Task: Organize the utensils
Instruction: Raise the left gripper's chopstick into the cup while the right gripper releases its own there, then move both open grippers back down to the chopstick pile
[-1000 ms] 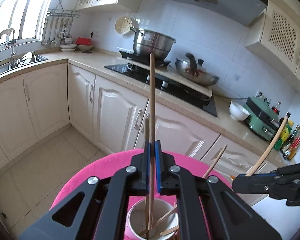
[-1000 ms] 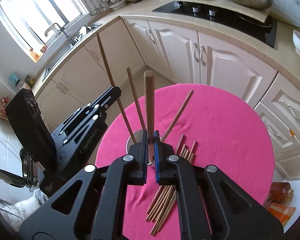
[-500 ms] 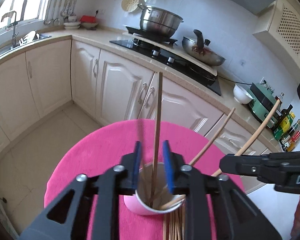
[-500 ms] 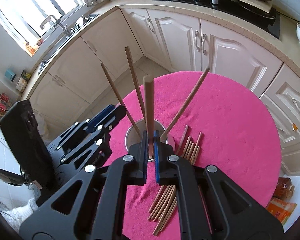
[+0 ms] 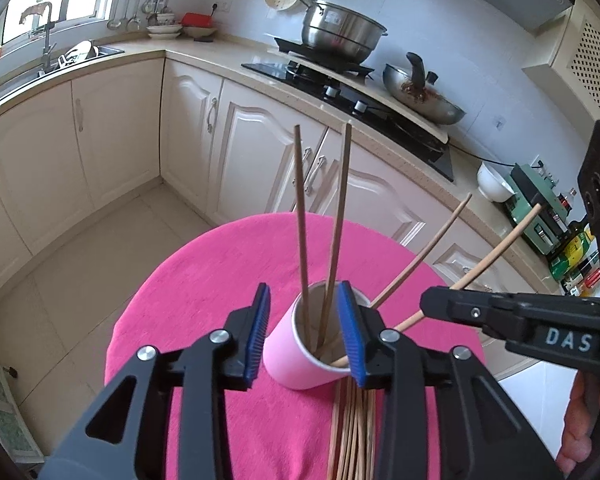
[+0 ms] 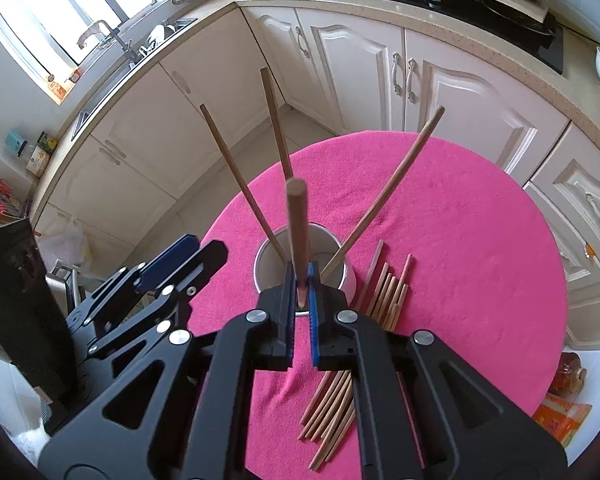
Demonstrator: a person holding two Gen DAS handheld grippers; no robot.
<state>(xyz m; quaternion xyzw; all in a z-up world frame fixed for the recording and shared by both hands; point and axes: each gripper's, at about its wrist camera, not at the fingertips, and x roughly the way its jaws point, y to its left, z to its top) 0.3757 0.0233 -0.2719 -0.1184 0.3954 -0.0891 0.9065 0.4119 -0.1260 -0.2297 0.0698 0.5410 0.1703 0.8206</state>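
Over the pink cup (image 6: 350, 280) — right tongs (image 6: 301, 286) pinch a chopstick (image 6: 296, 224).

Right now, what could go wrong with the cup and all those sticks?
The pink cup is light, with tall chopsticks leaning out, so it might tip. The right gripper holds a chopstick over it; a push against the rim could knock it over. The left gripper, whose fingers have just been opening, stands around the cup and might bump it.

bright daylight pours in from the window (image 5: 40, 4), blown out white; both views sharp, strongly bent at dark rounded edges; soft shadows on the pink cloth (image 6: 460, 240).
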